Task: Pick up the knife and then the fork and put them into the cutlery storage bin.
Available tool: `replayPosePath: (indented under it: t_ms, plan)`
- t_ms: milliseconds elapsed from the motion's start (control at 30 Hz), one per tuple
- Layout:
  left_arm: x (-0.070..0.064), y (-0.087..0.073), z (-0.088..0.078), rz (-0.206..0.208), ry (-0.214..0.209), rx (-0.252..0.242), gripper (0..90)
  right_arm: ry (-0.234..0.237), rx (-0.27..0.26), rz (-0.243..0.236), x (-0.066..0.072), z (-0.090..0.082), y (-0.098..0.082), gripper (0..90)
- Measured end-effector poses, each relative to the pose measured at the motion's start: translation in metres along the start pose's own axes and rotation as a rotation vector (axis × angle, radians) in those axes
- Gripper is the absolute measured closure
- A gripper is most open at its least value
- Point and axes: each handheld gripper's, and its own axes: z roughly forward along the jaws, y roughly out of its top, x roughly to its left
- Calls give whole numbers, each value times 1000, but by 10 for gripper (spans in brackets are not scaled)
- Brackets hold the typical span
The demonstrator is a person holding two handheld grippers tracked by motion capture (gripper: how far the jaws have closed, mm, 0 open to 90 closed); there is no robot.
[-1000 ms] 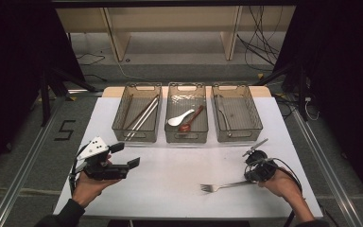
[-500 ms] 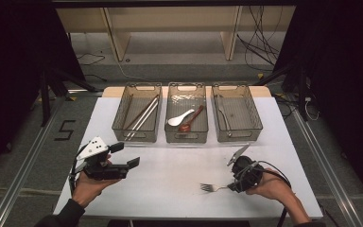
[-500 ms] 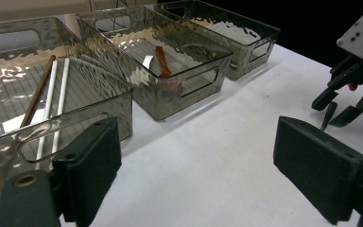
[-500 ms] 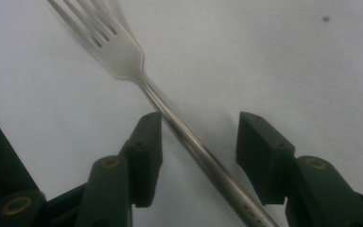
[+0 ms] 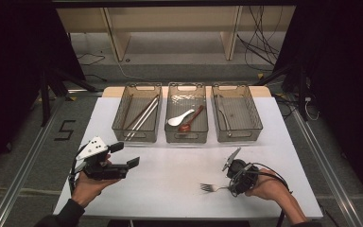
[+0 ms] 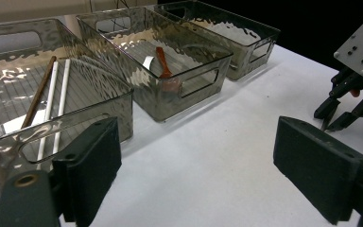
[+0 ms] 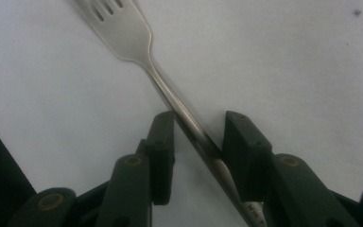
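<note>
Fork point(image 7: 170, 101) lies flat on table point(image 5: 170, 189), below the bins point(image 5: 186, 118). Right tool point(image 7: 196, 132) is being closed around the handle, pads not yet pressed. Handle sits diagonal; slip or pivot is likely. Left tool point(image 6: 194, 161) is spread, empty.

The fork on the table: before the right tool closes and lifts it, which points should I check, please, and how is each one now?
1. Handle of the fork lies between the jaws of the right tool: ok.
2. Pads press firmly on the handle: not ok; the jaws have just been closing, with the handle crossing the gap at a slant.
3. Handle square to the jaws: not ok.
4. Fork flat on the white table: ok.
5. Left tool open and away from the fork: ok.
6. Free room in the right bin: ok; one utensil lies along its left wall.
</note>
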Motion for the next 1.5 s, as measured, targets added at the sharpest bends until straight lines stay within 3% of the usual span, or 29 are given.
replayPosePath:
  t_ms: [167,367,833,1167,1500]
  plan:
    - [1,0,0,-6,1,-3,154,11,11,10,1,0,1,748]
    - [0,0,0,1,1,0,154,16,12,-13,2,0,2,829]
    - [0,1,0,-1,1,-2,154,23,2,10,1,-1,2,840]
    - [0,1,0,3,0,1,154,7,-64,44,-3,-7,1,842]
    - [0,1,0,-1,1,-7,154,16,-186,87,-9,-20,-1,842]
